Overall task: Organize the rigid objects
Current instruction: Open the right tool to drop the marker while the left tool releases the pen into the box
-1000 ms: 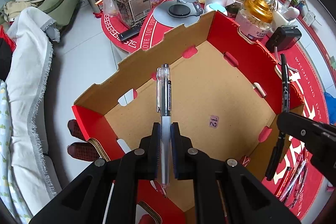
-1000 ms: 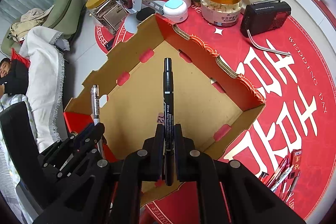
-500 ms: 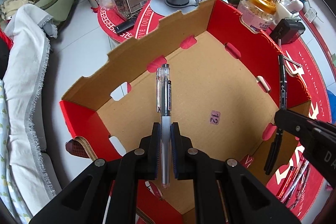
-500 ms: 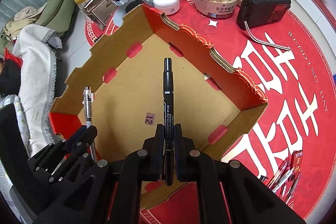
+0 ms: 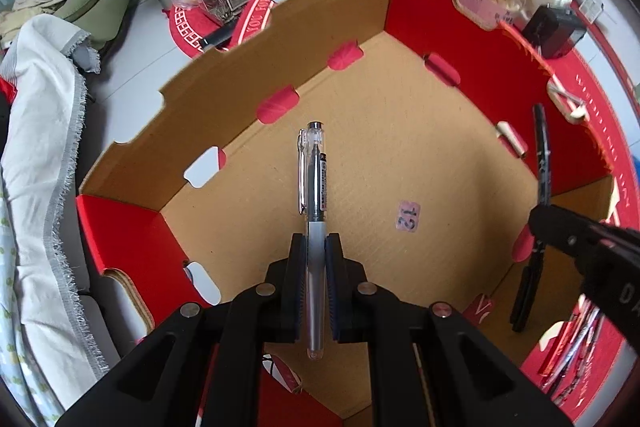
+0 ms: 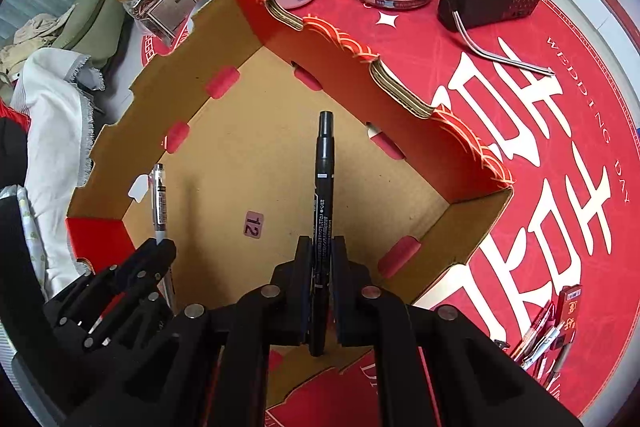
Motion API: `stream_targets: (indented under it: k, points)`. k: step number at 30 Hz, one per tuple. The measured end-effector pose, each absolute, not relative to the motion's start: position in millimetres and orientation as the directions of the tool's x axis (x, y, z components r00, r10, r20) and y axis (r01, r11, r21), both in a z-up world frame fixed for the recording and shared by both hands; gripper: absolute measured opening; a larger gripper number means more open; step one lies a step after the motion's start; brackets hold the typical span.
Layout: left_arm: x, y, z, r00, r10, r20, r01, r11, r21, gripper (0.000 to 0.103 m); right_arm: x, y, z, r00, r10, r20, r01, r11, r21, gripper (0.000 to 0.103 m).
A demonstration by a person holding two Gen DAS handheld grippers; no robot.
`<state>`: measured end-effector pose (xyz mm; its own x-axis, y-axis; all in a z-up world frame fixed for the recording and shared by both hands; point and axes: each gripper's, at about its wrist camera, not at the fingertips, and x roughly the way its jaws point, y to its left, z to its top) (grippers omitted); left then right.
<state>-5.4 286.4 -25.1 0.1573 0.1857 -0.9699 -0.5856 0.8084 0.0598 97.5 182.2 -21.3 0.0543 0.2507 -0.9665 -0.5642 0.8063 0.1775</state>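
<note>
While both tools hang over the open red-and-brown cardboard box (image 5: 224, 75), each is clamped tight on a pen that runs straight ahead along its fingers and points steeply down at the box floor. The left tool (image 5: 316, 291) grips a clear-barrelled gel pen with a metal clip (image 5: 314, 179) low on its barrel, so most of the pen juts forward over the middle of the floor, left of the small pink sticker marked 12 (image 5: 408, 215). The right tool (image 6: 322, 291) grips a slim black marker pen (image 6: 325, 179) the same way, its cap aimed toward the far red wall. Side by side, the two pens lie roughly parallel and well apart, the gel pen nearer the brown left wall with its cut-out slots, the marker nearer the scalloped red wall. Below both, the cardboard floor looks bare, so there seems ample room to lower and let go; the walls are the only edges to mind. More pens (image 6: 548, 339) lie loose on the red-clothed bench (image 6: 560, 155) outside the box, on the right.
</note>
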Motion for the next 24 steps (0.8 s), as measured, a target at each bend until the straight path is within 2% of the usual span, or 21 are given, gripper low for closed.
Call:
stream_targets:
  k: [7,9,11,12,13,14,15,20,24]
  points:
    - [-1.7,279.5,-38.4,0.13,0.194,-0.972,-0.559,0.825,0.09,0.011,97.8,183.1,-24.1,0.052,0.25,-0.967,-0.569,0.803,0.177,0.01]
    - [0.2,278.4,-41.2,0.126,0.192,-0.973,-0.542,0.835,0.095,0.03,97.0,183.6,-23.8,0.051,0.263,-0.963,-0.572,0.799,0.188,0.01]
    - [1.6,278.3,-42.7,0.126,0.191,-0.974,-0.534,0.84,0.096,0.09,96.7,184.3,-23.3,0.029,0.282,-0.959,-0.572,0.791,0.215,0.012]
    - [1.6,279.5,-41.1,0.131,0.196,-0.972,-0.535,0.839,0.097,0.097,96.1,184.4,-21.5,0.031,0.285,-0.958,-0.575,0.789,0.216,0.019]
    - [1.1,279.9,-39.7,0.136,0.204,-0.969,-0.535,0.838,0.102,0.103,94.9,183.7,-16.1,0.048,0.292,-0.955,-0.58,0.787,0.212,0.052]
    - [0.4,279.7,-37.5,0.151,0.211,-0.966,-0.532,0.841,0.1,0.103,93.9,182.1,-10.1,0.072,0.304,-0.95,-0.582,0.786,0.207,0.088]
    - [-0.8,280.5,-36.3,0.172,0.204,-0.964,-0.529,0.844,0.084,0.103,92.5,179.1,-2.1,0.111,0.318,-0.942,-0.584,0.788,0.198,0.09]
    - [-2.5,275.9,-42.8,0.176,0.121,-0.977,-0.472,0.881,0.024,0.103,88.7,153.4,33.2,0.168,0.382,-0.909,-0.575,0.787,0.225,0.09]
    - [-10.6,244.4,-19.7,0.26,0.097,-0.961,-0.374,0.927,-0.008,0.103,75.3,88.8,42.0,0.239,0.323,-0.916,-0.478,0.86,0.179,0.09]
